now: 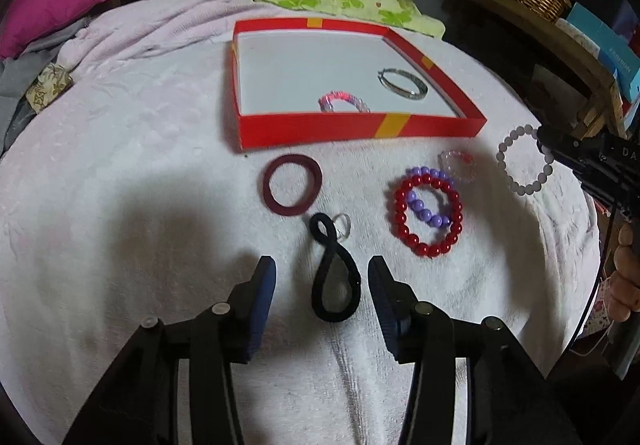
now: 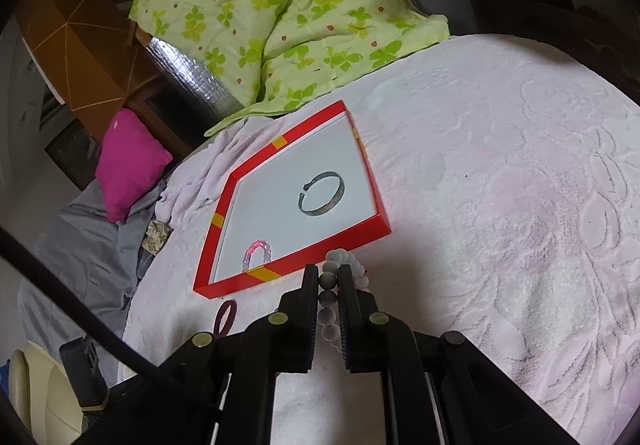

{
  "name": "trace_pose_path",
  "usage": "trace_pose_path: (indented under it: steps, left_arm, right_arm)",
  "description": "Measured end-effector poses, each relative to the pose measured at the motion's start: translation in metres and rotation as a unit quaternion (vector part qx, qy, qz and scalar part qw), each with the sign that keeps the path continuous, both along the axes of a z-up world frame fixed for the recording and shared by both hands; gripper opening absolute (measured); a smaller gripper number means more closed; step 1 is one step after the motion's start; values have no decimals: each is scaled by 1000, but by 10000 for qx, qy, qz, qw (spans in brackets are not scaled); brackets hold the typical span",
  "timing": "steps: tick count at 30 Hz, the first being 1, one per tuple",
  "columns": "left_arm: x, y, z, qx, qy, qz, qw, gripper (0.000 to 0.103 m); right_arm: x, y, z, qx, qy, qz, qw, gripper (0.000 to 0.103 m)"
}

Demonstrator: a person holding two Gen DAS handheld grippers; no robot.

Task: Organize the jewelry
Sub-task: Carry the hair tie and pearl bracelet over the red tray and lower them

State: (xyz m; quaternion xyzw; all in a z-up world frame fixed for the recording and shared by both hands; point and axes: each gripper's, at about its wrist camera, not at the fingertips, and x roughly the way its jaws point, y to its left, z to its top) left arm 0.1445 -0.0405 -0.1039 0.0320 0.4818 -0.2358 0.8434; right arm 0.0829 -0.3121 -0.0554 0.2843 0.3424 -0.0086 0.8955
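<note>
The right hand-held gripper (image 2: 328,277) pinches the white bead bracelet (image 2: 329,299) just beside the red box (image 2: 320,245). The left hand-held gripper (image 1: 322,273) spreads wide around the black hair tie (image 1: 334,273) on the bed (image 1: 120,185).

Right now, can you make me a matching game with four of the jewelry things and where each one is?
Things:
1. silver bangle
2. white bead bracelet
3. black hair tie
4. red bead bracelet

Places:
A. lying on the blanket between the open fingers of the left gripper
B. pinched in the right gripper
C. inside the red box
D. on the blanket, overlapping a purple bead bracelet

Pairs: 1-C, 2-B, 3-A, 4-D
</note>
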Motion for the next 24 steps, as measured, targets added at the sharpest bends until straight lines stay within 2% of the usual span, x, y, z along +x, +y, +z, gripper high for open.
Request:
trace_pose_path:
  steps: [4, 6, 8, 11, 19, 24]
  left_arm:
    - [1, -5, -7, -6, 75, -52, 10000, 49]
    - [0, -8, -9, -30, 85, -88, 9999, 44]
    - [-2, -12, -10, -47, 84, -178, 9998, 19]
    - [-7, -18, -8, -48, -33, -300, 9995, 9]
    - [-10, -14, 13, -296, -334, -323, 9985, 8]
    - [-9, -6, 40, -609, -647, -257, 9957, 8]
  right_arm:
    - [1, 2, -2, -34, 53, 40, 10000, 10]
    - [0, 0, -3, -42, 58, 17, 10000, 10]
    - [-1, -2, -2, -24, 53, -13, 10000, 10]
    - [-2, -6, -2, -12, 58, -53, 10000, 10]
    - [-2, -2, 4, 61, -99, -5, 9999, 10]
    - [4, 4, 14, 170, -449, 36, 9988, 10]
